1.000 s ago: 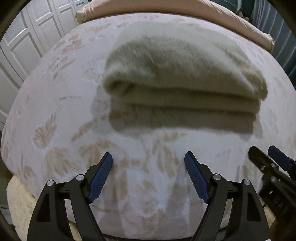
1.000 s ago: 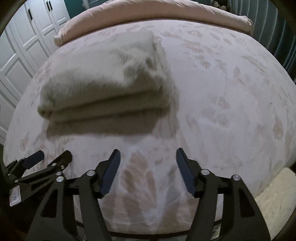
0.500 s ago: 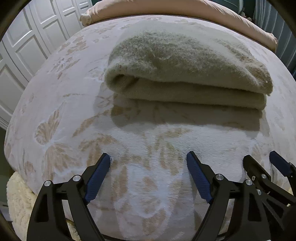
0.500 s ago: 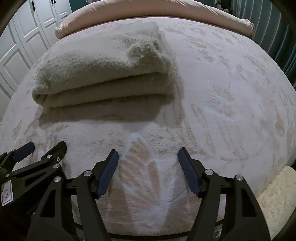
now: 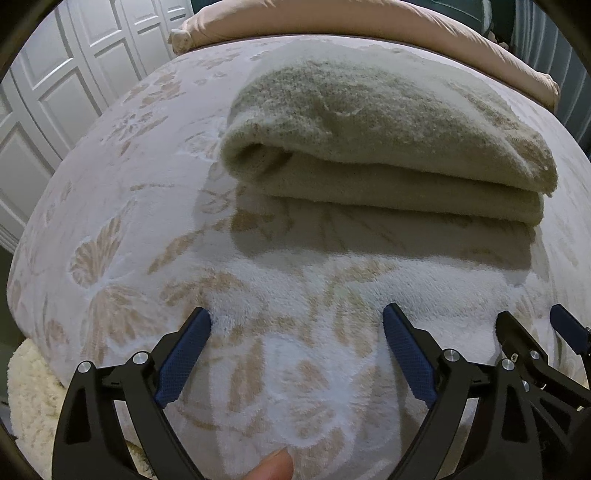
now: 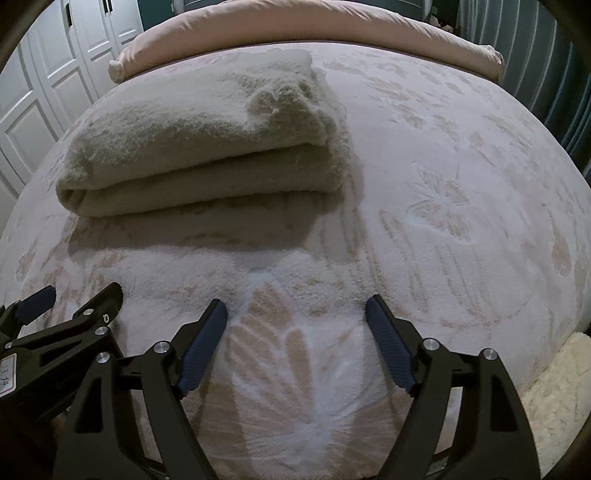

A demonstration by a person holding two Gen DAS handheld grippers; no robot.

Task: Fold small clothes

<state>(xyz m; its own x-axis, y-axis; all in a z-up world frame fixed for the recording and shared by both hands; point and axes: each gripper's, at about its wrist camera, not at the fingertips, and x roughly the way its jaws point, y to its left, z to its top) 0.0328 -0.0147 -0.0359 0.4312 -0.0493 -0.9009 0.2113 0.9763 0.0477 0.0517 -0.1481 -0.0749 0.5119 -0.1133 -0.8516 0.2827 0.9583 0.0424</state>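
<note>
Beige and fuzzy, the folded garment lies on the fleece bedspread with its leaf and butterfly print, toward the far side of the bed and just short of the pink bolster along the head end. It looks like a thick knit or fleece piece, though which kind of garment cannot be told. Doubled over, it forms a flat packet of stacked layers, with the rounded fold edge facing the cameras. The top layer sits slightly askew, and in the right wrist view its far right corner is rumpled and puckered.

Both grippers hang over bare bedspread on the near side, well apart from the packet. The left gripper and right gripper have their jaws opening, with nothing between them. That suggests the fold is likely finished and the cloth let go. The two tools sit side by side, each visible at the edge of the other's view, angled down at the bed. A fingertip shows at the bottom of the left view. White panelled wardrobe doors stand to the left.
</note>
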